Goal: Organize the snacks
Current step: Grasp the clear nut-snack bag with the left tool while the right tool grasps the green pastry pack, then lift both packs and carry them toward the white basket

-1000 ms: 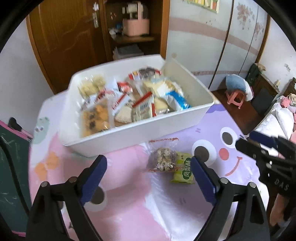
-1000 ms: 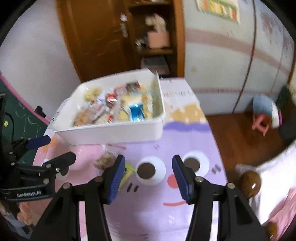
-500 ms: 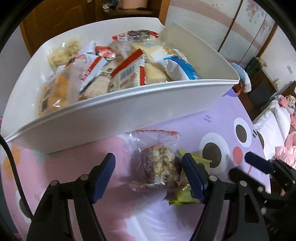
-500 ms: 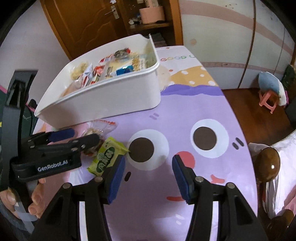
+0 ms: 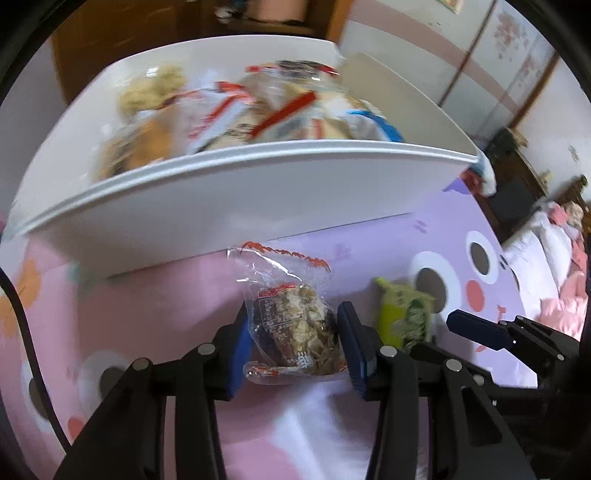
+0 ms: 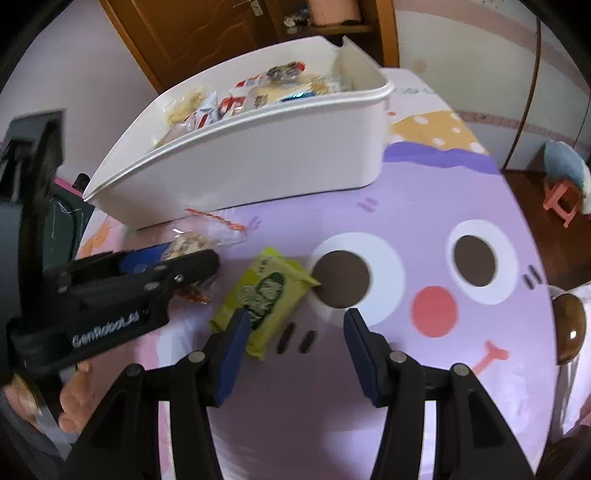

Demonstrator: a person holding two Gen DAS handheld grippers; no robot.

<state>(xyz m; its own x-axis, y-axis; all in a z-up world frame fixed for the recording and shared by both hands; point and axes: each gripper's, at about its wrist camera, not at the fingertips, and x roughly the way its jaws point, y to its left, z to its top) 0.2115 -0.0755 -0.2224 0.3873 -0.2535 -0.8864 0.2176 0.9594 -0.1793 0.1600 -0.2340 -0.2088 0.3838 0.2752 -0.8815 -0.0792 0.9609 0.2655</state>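
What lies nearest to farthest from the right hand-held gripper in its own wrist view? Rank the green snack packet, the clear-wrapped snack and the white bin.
From the right hand-held gripper:
1. Green snack packet, beside its left finger.
2. Clear-wrapped snack, farther left, between the left hand-held gripper's closing jaws.
3. White bin, behind both.

Brown wooden door [image 6: 207,33], pale walls (1 pink stool [image 6: 561,201]).

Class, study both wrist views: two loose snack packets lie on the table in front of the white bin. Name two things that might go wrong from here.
1. The left gripper jaws are closing around the clear oat snack packet; they may crush its contents or pinch only the loose film.
2. The right gripper has the green packet only at its left jaw, so closing may push it aside.
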